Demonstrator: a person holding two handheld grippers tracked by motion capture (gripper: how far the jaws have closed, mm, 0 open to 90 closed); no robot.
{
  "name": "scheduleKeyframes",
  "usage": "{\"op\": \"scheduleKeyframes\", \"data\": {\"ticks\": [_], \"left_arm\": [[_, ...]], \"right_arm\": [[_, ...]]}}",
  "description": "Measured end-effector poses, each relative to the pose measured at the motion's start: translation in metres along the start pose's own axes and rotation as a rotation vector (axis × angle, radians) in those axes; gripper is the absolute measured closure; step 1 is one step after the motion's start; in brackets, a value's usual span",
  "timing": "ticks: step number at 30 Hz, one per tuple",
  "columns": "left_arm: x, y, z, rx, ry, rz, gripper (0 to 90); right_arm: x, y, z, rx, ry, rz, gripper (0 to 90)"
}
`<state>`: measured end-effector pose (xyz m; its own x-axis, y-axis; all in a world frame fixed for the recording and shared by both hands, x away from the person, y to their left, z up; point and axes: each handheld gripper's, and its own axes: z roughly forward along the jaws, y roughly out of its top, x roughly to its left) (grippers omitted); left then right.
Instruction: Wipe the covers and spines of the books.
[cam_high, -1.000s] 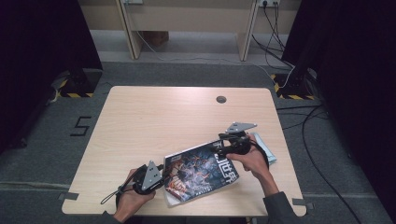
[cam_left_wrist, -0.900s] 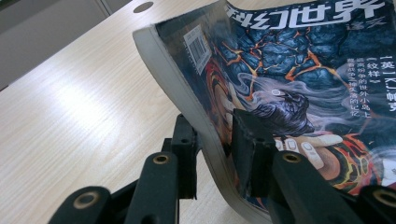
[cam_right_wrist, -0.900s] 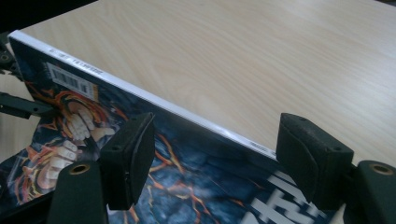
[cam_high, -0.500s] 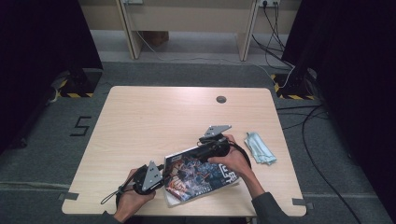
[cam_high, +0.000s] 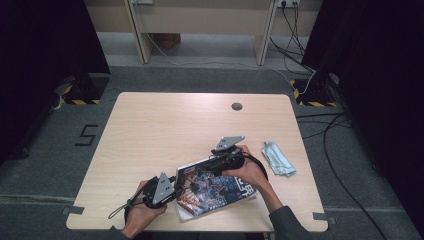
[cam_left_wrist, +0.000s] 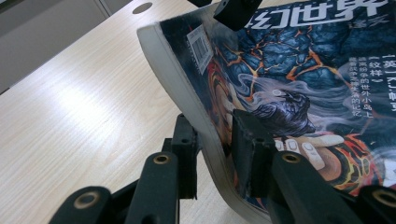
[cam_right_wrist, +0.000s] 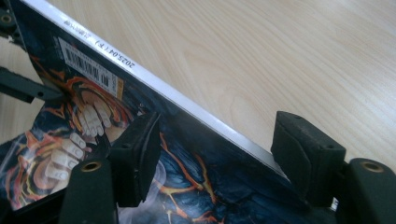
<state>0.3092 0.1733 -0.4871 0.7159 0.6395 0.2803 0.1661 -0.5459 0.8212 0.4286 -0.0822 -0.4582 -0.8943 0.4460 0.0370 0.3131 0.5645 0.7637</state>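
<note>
A magazine (cam_high: 215, 189) with a dark blue and orange cover lies near the table's front edge. My left gripper (cam_high: 172, 185) is shut on its left edge; in the left gripper view the left gripper (cam_left_wrist: 215, 135) pinches the page block, which curves up from the table. My right gripper (cam_high: 220, 161) is at the magazine's far edge. In the right gripper view the right gripper (cam_right_wrist: 219, 149) straddles the white spine (cam_right_wrist: 187, 100), one pad over the cover, the other past the spine. Its jaws have just been closing but stand wide, with gaps to the magazine.
A teal packet (cam_high: 277, 157) lies on the wooden table (cam_high: 165, 125) to the right of the right hand. A round cable hole (cam_high: 236, 106) sits near the far edge. The table's front edge is close below both hands.
The right gripper has moved left from the magazine's right end to the middle of its far edge, uncovering the teal packet. The left gripper has kept still on the magazine.
</note>
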Motion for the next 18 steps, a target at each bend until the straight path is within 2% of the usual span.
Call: {"op": "scheduleKeyframes", "data": {"ticks": [4, 6, 7, 10, 11, 13, 17, 18], "left_arm": [[0.003, -0.002, 0.0, 0.011, 0.016, -0.03, 70.0], [0.007, -0.002, -0.001, 0.009, 0.023, -0.064, 69.8], [0.009, -0.003, -0.001, 0.01, 0.027, -0.072, 69.5], [0.012, -0.005, -0.002, 0.019, 0.037, -0.087, 69.9], [0.012, -0.005, -0.002, 0.012, 0.034, -0.088, 70.3], [0.013, -0.004, -0.003, 0.005, 0.033, -0.072, 70.6], [0.011, -0.003, -0.004, -0.001, 0.04, -0.055, 70.8], [0.011, -0.002, -0.003, -0.006, 0.045, -0.038, 70.9]], "right_arm": [[0.0, -0.001, -0.004, 0.03, 0.01, -0.026, 37.0], [0.0, -0.002, -0.005, 0.048, 0.036, -0.021, 39.1], [0.0, -0.003, -0.006, 0.057, 0.044, -0.034, 40.7], [0.001, -0.004, -0.008, 0.069, 0.069, -0.033, 47.0], [0.002, -0.004, -0.008, 0.074, 0.074, -0.019, 48.9], [0.001, -0.004, -0.008, 0.078, 0.085, -0.047, 51.6], [0.002, -0.004, -0.009, 0.089, 0.076, -0.08, 55.0], [0.002, -0.003, -0.009, 0.091, 0.073, -0.095, 56.3]]}}
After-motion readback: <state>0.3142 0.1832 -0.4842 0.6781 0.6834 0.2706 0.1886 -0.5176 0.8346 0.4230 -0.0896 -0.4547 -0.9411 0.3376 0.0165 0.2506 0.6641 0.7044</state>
